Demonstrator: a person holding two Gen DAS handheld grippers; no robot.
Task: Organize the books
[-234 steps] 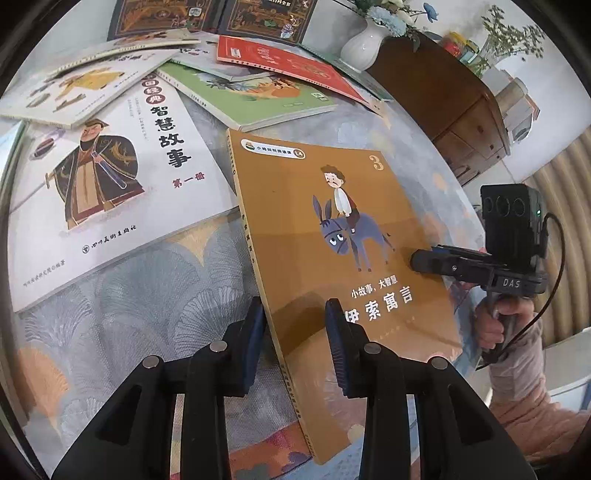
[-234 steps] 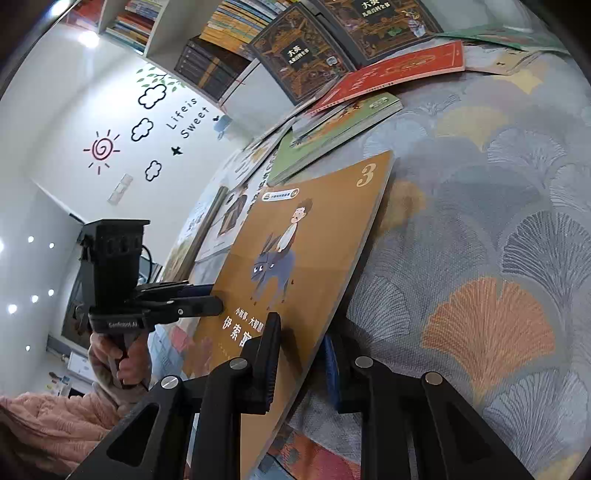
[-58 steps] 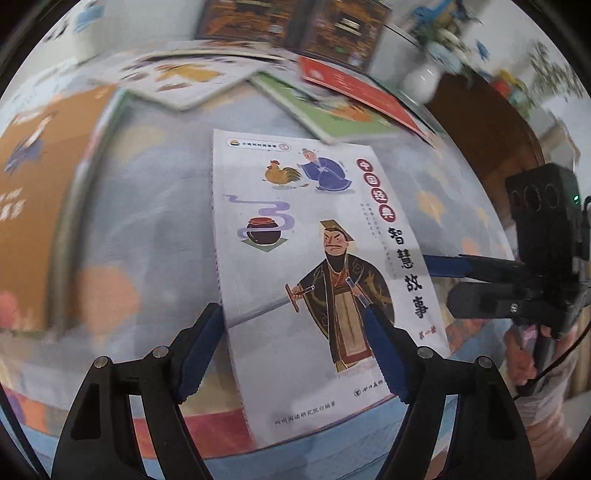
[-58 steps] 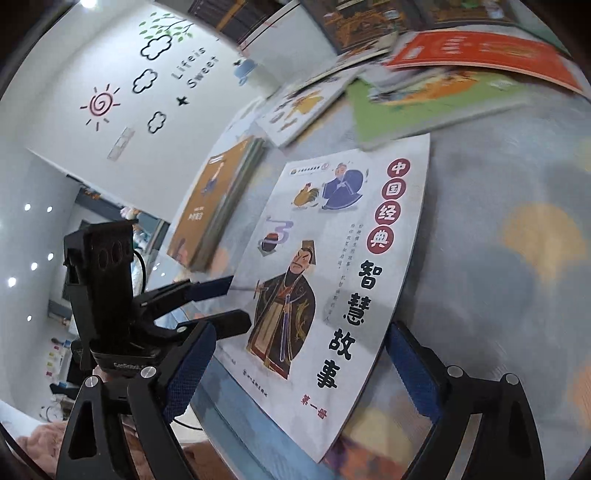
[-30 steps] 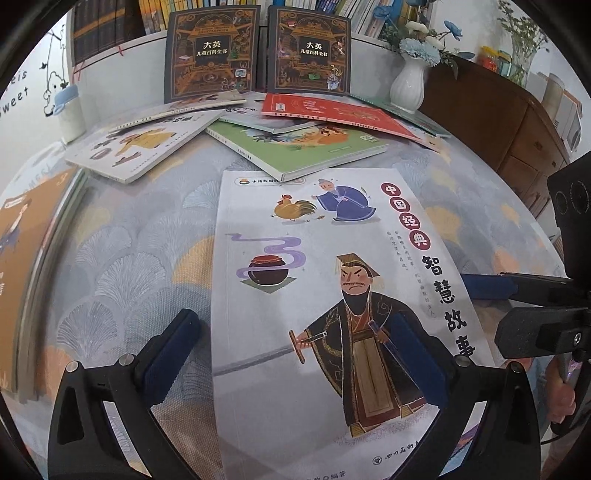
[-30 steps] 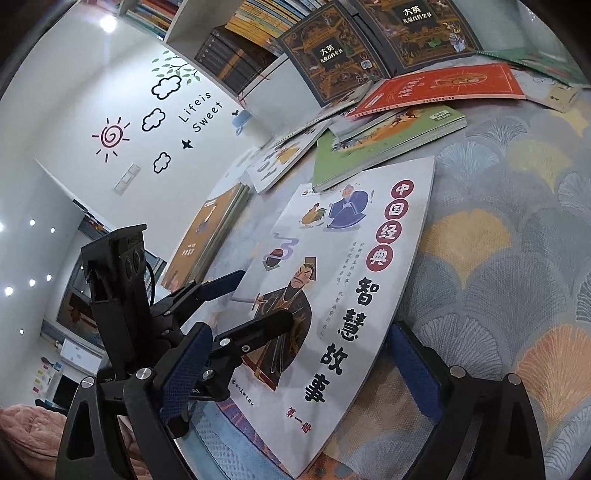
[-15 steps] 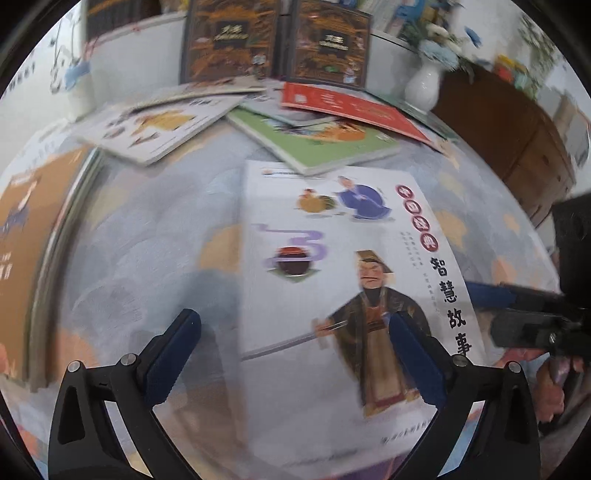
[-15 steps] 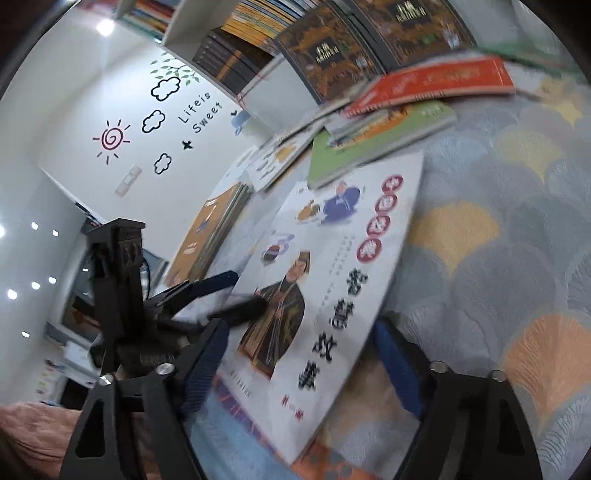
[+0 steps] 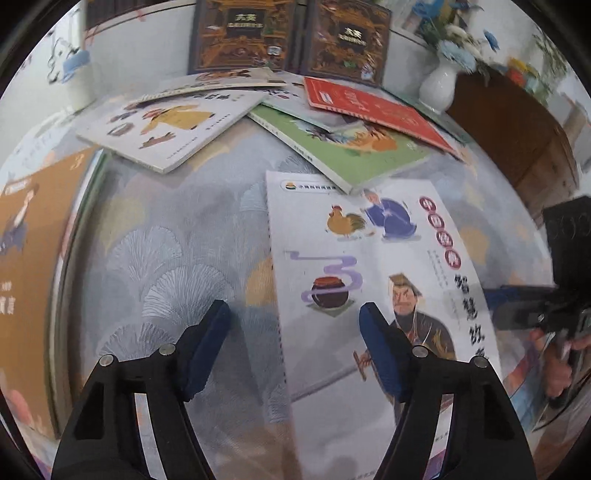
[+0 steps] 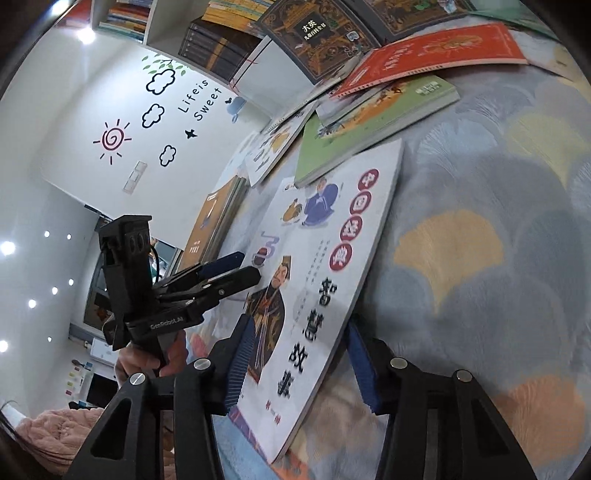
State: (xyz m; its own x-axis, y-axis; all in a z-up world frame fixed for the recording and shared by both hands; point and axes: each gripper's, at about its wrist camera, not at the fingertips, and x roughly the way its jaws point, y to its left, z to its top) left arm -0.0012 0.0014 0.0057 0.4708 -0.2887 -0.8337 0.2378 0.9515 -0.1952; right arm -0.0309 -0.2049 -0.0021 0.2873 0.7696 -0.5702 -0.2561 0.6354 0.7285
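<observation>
A white picture book (image 9: 369,258) with a robed, sword-bearing figure on its cover lies flat on the patterned cloth. Its top edge sits under a corner of a green book (image 9: 347,147). My left gripper (image 9: 293,347) straddles the white book's left edge: one finger over the cloth, the other over the cover, jaws closing and pads apart from it. In the right wrist view the same white book (image 10: 325,258) has its right edge between the fingers of my right gripper (image 10: 301,365), whose jaws are also closing without pressing on it. Each gripper shows in the other's view, hand-held.
A stack topped by an orange book (image 9: 29,258) lies at the left. Behind are a white book with a yellow figure (image 9: 166,125), a red book (image 9: 373,110) and two dark books (image 9: 240,33) standing upright. A white vase (image 9: 437,86) and a wooden cabinet (image 9: 517,136) stand at the right.
Both pairs of jaws have narrowed from wide open. The left gripper has shifted left, from spanning the cover to straddling the book's left edge. The right gripper has come down closer to the right edge.
</observation>
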